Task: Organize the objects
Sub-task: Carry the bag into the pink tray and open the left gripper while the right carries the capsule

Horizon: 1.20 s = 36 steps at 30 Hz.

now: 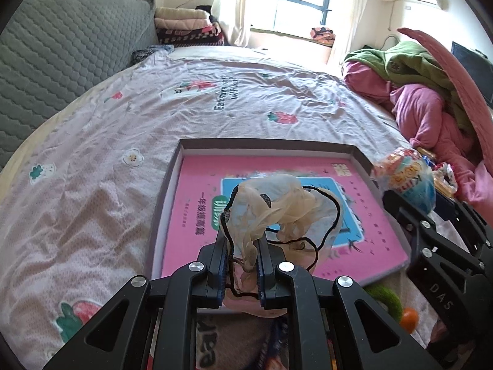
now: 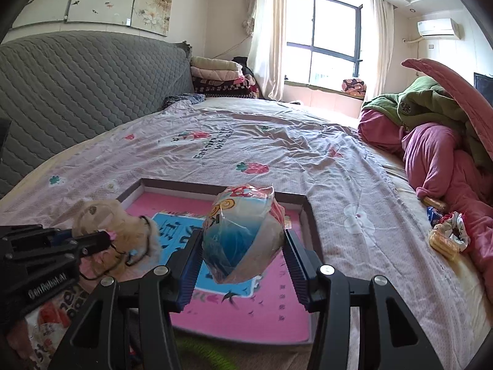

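Fingers of the left gripper (image 1: 241, 249) are pressed together on a sheer beige garment with black trim (image 1: 277, 209), which hangs above the near edge of a shallow grey box (image 1: 166, 185). Fingers of the right gripper (image 2: 243, 246), spread about halfway, clamp a clear packet printed blue and red (image 2: 243, 234) by its sides, above the middle of the same box. A pink book (image 1: 197, 215) lies flat inside the box. The box rests on a bedsheet with a strawberry print (image 2: 277, 154), near the sheet's front edge.
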Each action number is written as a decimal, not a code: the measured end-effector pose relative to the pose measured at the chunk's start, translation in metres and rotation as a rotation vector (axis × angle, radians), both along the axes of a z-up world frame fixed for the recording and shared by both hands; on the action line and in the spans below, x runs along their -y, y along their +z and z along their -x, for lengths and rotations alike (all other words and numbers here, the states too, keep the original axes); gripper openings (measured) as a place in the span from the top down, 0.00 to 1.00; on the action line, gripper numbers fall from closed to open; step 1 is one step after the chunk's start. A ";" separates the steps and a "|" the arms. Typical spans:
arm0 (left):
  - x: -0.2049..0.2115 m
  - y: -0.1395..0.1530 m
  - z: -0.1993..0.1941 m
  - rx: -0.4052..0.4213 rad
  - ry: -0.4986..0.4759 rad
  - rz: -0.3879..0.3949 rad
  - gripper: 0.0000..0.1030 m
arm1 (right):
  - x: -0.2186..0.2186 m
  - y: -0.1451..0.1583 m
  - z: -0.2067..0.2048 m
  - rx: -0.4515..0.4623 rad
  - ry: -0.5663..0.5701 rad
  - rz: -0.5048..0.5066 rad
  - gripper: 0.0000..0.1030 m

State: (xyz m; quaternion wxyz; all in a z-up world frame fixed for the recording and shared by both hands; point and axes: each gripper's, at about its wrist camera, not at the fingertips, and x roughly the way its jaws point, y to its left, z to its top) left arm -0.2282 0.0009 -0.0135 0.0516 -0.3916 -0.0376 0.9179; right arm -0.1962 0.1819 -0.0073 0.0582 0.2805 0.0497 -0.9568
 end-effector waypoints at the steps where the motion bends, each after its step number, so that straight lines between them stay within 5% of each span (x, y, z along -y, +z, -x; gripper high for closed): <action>1: 0.001 0.000 0.003 0.001 0.002 0.002 0.85 | -0.001 -0.001 0.004 0.009 -0.001 -0.003 0.49; 20: 0.030 -0.022 0.041 0.081 0.072 -0.007 0.83 | -0.022 -0.041 0.042 0.232 -0.047 -0.025 0.49; 36: 0.037 -0.035 0.050 0.116 0.090 -0.015 0.79 | -0.020 -0.051 0.049 0.273 -0.055 -0.044 0.49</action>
